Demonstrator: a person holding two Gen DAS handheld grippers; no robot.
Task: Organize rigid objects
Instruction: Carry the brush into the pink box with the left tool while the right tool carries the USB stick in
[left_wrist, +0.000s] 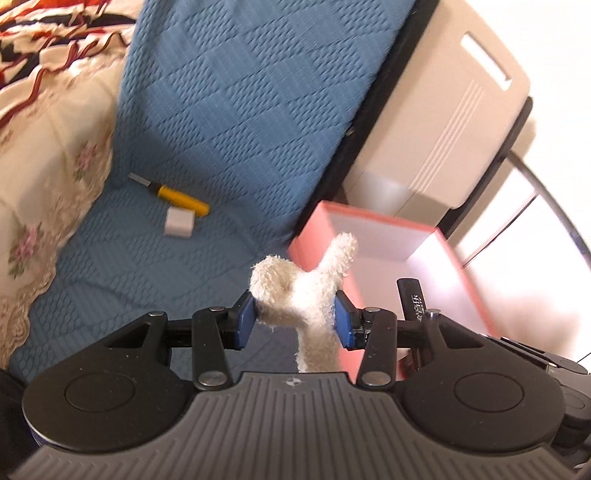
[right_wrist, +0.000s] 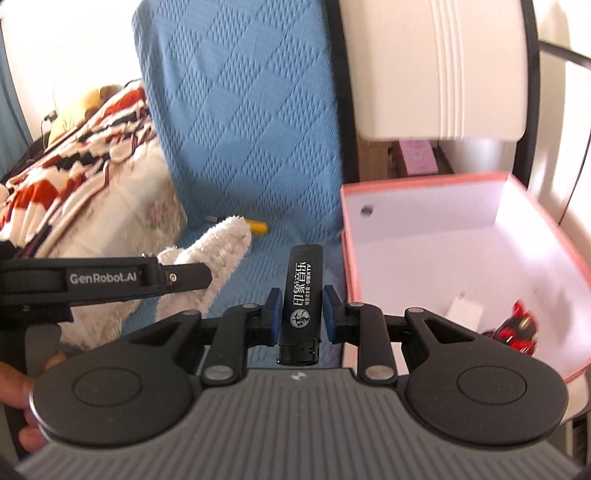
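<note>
You are holding a black lighter (right_wrist: 301, 302) clamped in the right gripper (right_wrist: 300, 314), beside the pink box (right_wrist: 347, 236). Your left gripper (left_wrist: 295, 317) is gripping a white plush toy (left_wrist: 299, 291). A red item (right_wrist: 517, 326) and a white block (right_wrist: 463, 308) are already lying inside. A yellow utility knife (left_wrist: 173, 194) and a white cube (left_wrist: 179, 221) are still waiting on the blue bedcover (left_wrist: 221, 110).

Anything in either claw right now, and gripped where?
Left claw: white plush toy, pinched across its narrow middle. Right claw: black lighter, pads on its lower body, just above the cap end that points back toward the camera.
</note>
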